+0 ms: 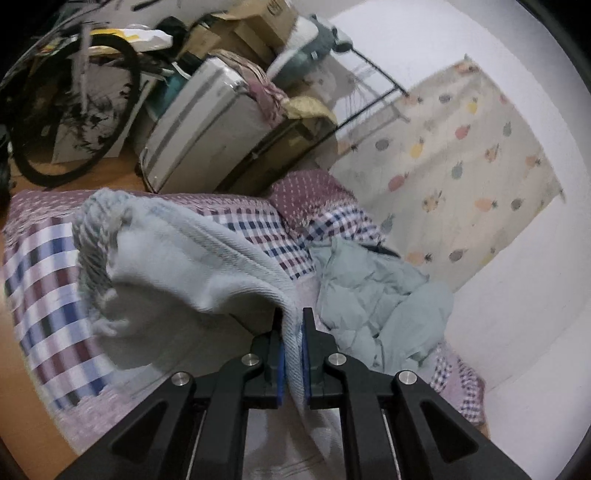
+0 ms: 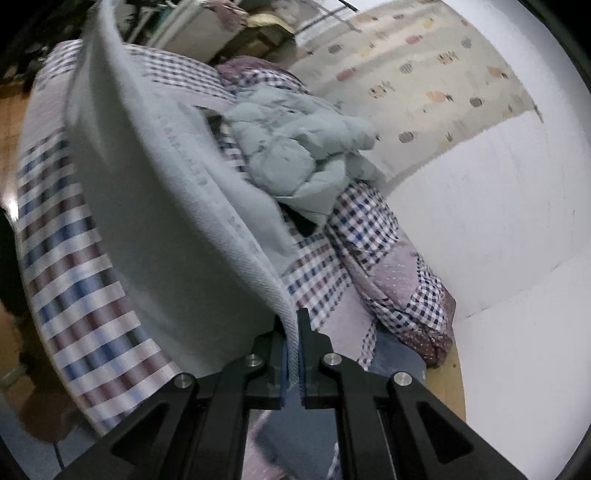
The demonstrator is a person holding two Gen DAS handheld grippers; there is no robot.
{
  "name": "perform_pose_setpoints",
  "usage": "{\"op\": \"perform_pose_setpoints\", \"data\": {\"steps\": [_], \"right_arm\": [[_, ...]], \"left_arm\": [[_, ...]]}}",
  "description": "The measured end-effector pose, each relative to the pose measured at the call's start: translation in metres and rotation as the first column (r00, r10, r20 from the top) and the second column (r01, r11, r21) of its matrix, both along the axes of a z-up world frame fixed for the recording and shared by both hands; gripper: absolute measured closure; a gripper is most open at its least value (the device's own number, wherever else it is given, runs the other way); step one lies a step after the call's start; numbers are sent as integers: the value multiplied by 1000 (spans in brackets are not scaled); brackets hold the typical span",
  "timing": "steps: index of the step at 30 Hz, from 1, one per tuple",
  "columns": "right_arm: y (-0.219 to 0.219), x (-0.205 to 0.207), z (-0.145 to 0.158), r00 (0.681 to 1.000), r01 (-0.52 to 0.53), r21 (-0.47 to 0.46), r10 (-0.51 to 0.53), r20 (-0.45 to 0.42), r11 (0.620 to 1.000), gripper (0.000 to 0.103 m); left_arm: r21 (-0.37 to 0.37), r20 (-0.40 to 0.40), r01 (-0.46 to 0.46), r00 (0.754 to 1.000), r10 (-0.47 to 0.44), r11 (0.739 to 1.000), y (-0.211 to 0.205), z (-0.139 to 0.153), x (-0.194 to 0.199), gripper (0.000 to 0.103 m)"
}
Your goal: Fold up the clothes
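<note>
left hand-held gripper [image 1: 292, 325]: pinching the pale blue fringed woven towel [image 1: 177, 266]
right hand-held gripper [image 2: 291, 325]: clamped on the same towel's edge
bed [image 1: 40, 266]: checked cover under it

Both wrist views look closely along their fingers, sharing the bed [image 1: 44, 258].

I see a bed [image 1: 40, 258] under a checked cover beside a white wall [image 1: 524, 332] hung with a fruit-print cloth [image 1: 461, 147]. Past it, on wooden floor [image 1: 122, 170]: a suitcase [image 1: 199, 125], cardboard boxes [image 1: 255, 26], a bicycle wheel [image 1: 74, 110].

A bicycle wheel [image 1: 74, 110] leans near a silver suitcase [image 1: 199, 125].
</note>
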State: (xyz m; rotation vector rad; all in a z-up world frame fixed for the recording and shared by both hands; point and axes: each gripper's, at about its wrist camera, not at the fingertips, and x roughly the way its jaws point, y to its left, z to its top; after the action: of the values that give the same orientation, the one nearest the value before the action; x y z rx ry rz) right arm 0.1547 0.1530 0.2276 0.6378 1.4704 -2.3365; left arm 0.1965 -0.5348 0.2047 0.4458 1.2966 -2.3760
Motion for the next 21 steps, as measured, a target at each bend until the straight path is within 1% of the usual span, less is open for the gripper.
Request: {"op": "perform_pose_setpoints", "data": {"steps": [3, 6, 9, 13, 14, 21], "right_arm": [[-5, -64, 7, 999, 38, -9, -38, 23, 999, 101], [-19, -119, 1, 997, 56, 20, -57, 44, 998, 101], [-38, -180, -14, 993, 67, 49, -71, 90, 997, 101], [-63, -242, -41, 984, 64, 86, -77, 158, 994, 101], [-69, -258, -52, 981, 59, 104, -77, 178, 993, 101], [-102, -350, -93, 968, 65, 122, -92, 232, 990, 101]], "left_arm": [[-17, 51, 8, 999, -7, 1000, -5, -9, -43, 97], [-41, 110, 6, 994, -2, 999, -12, -22, -81, 97], [-53, 169, -4, 986, 13, 999, -23, -39, -110, 97], [-56, 227, -15, 973, 27, 998, -36, -64, -140, 97], [-65, 242, -13, 970, 29, 998, -38, -70, -147, 97], [-118, 326, 5, 945, 34, 993, -55, -96, -191, 97]]}}
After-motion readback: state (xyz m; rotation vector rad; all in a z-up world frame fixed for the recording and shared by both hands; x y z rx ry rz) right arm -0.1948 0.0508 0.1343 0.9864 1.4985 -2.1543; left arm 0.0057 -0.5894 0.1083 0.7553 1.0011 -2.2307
